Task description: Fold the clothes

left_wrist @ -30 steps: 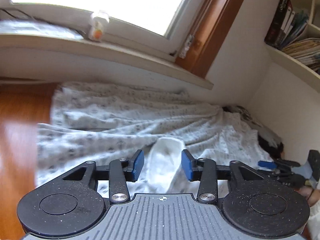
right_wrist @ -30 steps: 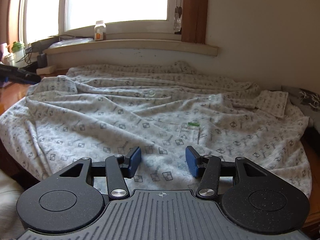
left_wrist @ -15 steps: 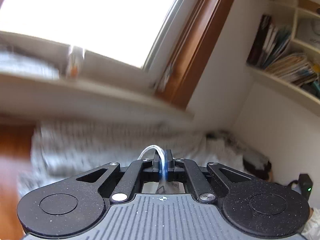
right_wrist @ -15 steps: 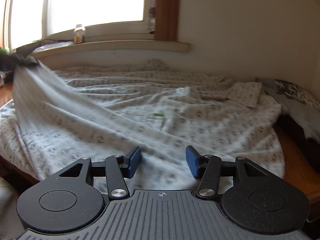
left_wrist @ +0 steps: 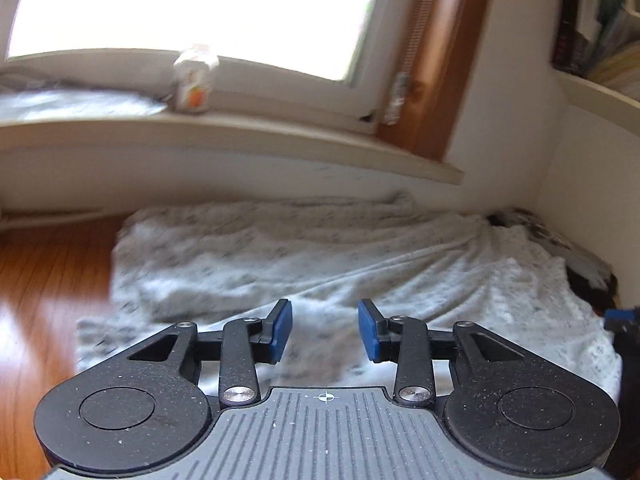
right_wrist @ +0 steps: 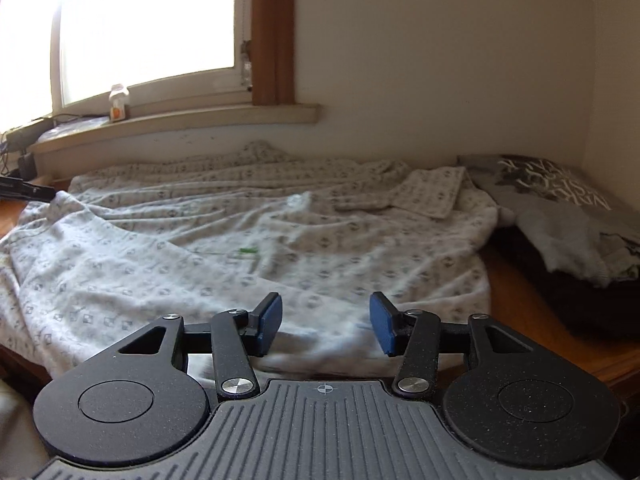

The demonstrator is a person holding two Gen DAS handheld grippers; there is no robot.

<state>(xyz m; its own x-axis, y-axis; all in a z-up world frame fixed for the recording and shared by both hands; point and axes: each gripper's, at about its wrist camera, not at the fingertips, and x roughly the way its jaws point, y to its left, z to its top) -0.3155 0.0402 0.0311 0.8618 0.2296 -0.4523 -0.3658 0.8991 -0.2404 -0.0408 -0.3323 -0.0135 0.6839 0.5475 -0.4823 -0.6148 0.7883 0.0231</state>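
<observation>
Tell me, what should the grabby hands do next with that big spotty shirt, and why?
Probably lower the right gripper and pinch the shirt's near edge. Both grippers stand open and hold nothing, the left gripper too, and the shirt lies spread out and wrinkled on the wooden table, not yet folded. That edge sits right below the open fingers.

Patterned shirt (right_wrist: pixel 168 264): soft, matt, creased cloth. Table (left_wrist: pixel 44 292): glossy, smooth orange-brown wood. Left gripper (left_wrist: pixel 325 330) and right gripper (right_wrist: pixel 325 326): speckled matt black plastic, blue pads (right_wrist: pixel 270 322), bright metal pivots. Grey printed garment (right_wrist: pixel 560 216): matt cloth.
</observation>
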